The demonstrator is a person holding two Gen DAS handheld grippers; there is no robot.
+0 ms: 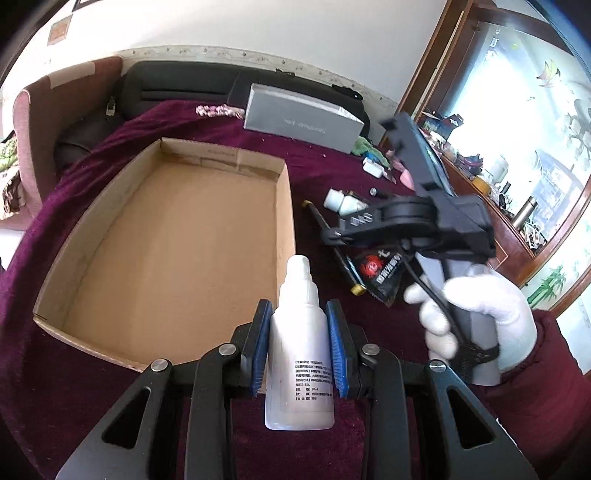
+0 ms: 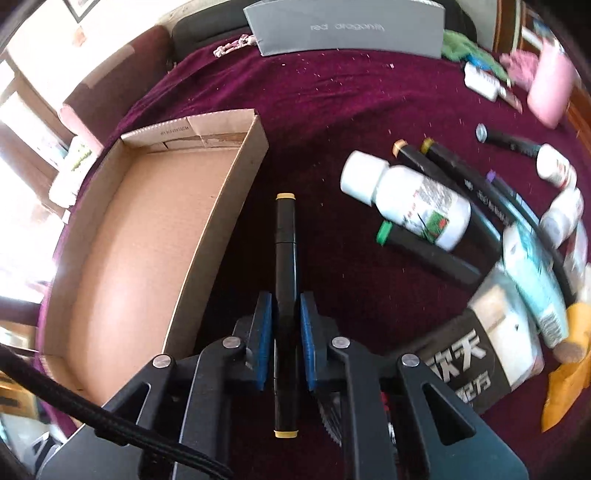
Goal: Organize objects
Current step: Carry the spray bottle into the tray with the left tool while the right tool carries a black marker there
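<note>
right gripper [image 2: 286, 314] clamps a black marker [image 2: 285, 258] beside the cardboard box [image 2: 218, 206].

So the cardboard box [image 2: 147, 236] sits on the left side of the cloth-covered table [image 2: 332, 110], nothing lying in it. Just right of its wall there's a marker [image 2: 286, 236] between the right gripper [image 2: 286, 332] pads. Further right a pill bottle [image 2: 410, 201] lies across a bunch of other markers [image 2: 439, 173]. Behind it all, a flat case [image 2: 347, 29] at the table's far edge. The left gripper [image 1: 299, 347] has a spray bottle [image 1: 299, 332] just by the box's near right corner
</note>
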